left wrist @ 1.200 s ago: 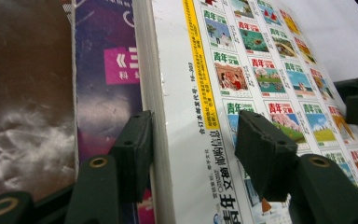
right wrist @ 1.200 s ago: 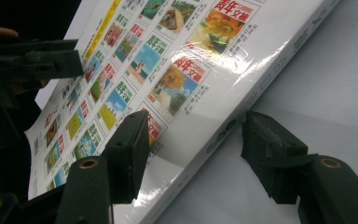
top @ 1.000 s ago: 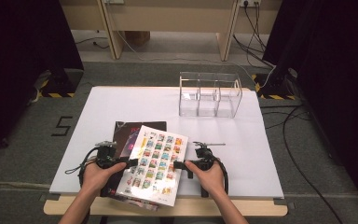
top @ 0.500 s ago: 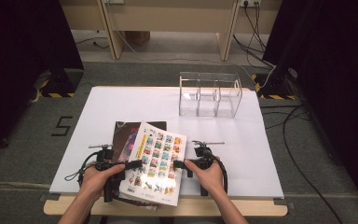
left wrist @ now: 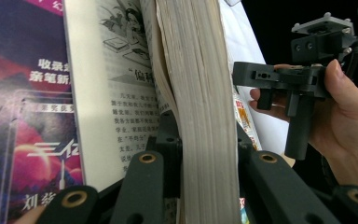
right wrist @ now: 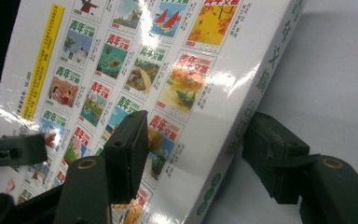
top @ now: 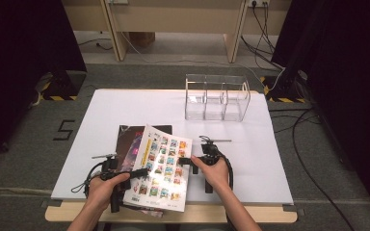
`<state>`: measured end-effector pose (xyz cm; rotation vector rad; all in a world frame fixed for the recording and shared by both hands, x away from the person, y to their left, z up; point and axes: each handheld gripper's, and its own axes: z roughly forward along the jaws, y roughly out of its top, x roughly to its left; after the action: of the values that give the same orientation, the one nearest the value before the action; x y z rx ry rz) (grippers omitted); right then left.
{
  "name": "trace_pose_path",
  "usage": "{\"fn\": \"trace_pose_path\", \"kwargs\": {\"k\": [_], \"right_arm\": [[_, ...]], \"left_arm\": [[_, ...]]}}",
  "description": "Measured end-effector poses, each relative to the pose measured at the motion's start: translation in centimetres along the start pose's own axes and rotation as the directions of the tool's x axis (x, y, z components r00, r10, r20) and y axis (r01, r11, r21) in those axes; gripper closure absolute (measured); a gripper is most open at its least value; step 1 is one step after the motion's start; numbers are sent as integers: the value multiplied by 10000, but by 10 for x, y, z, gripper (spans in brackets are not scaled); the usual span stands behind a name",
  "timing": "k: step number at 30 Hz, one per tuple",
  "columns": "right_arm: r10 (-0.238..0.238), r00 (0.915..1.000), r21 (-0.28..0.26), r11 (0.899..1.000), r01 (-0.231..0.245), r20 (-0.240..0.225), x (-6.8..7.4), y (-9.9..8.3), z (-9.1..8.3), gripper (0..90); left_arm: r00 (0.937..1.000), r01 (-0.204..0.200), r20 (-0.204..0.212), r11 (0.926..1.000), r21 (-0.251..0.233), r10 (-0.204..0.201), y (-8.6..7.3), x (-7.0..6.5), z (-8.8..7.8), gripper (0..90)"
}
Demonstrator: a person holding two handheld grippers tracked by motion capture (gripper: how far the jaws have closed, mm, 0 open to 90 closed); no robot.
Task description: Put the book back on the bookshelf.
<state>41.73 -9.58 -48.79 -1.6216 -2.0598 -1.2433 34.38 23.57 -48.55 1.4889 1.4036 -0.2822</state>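
Observation:
A thick paperback book (top: 164,168) stands tilted near the table's front edge, its back cover a grid of small pictures (right wrist: 135,56). Its dark front cover (top: 130,142) lies opened flat to the left. My left gripper (top: 139,172) has just been closing its jaws, and they now clamp the block of pages (left wrist: 200,93) from both sides. My right gripper (top: 185,161) straddles the spine edge. One jaw lies over the back cover, the other stands beside the spine with a gap, so the right gripper (right wrist: 193,149) is open. The right gripper (left wrist: 279,98) and its hand appear beyond the book.
A clear three-compartment box (top: 217,96) stands at the back right of the white tabletop (top: 125,106). The wooden front edge (top: 250,214) runs just behind the hands. Cables lie on the floor to the right.
The left gripper's jaws have drawn in onto the page block, and that hand slid slightly toward the front edge. The book and the right hand have hardly shifted.

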Motion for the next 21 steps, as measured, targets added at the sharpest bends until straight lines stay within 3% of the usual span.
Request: {"fn": "trace_pose_path", "kwargs": {"k": [5, 10, 12, 14, 15, 21], "right_arm": [[171, 9995, 227, 9996, -165, -249, -2, 6, 5, 396], [275, 9984, 358, 9990, -258, -484, -5, 11, 7, 433], [-42, 9991, 18, 10000, 43, -416, -1, 11, 1, 515], [-403, 9988, -217, 9990, 397, -287, 5, 12, -4, 565], [-914, 9952, -375, 9952, 901, -337, 14, 15, -11, 606], [-933, 9940, -293, 9954, 917, -565, 16, 19, -12, 616]], "left_arm": [[9996, 141, -235, 9999, 89, -138, 1, 1, 0, 734], [9973, -231, -690, 9986, 480, 263, 5, -3, 2, 717], [9948, -397, -909, 9970, 658, 456, 6, -4, 2, 709], [9945, -326, -969, 9970, 697, 393, 7, -4, 2, 702], [9947, -282, -967, 9971, 706, 350, 8, -3, 2, 695], [9930, -414, -1071, 9961, 784, 497, 9, -4, 4, 693]]}}
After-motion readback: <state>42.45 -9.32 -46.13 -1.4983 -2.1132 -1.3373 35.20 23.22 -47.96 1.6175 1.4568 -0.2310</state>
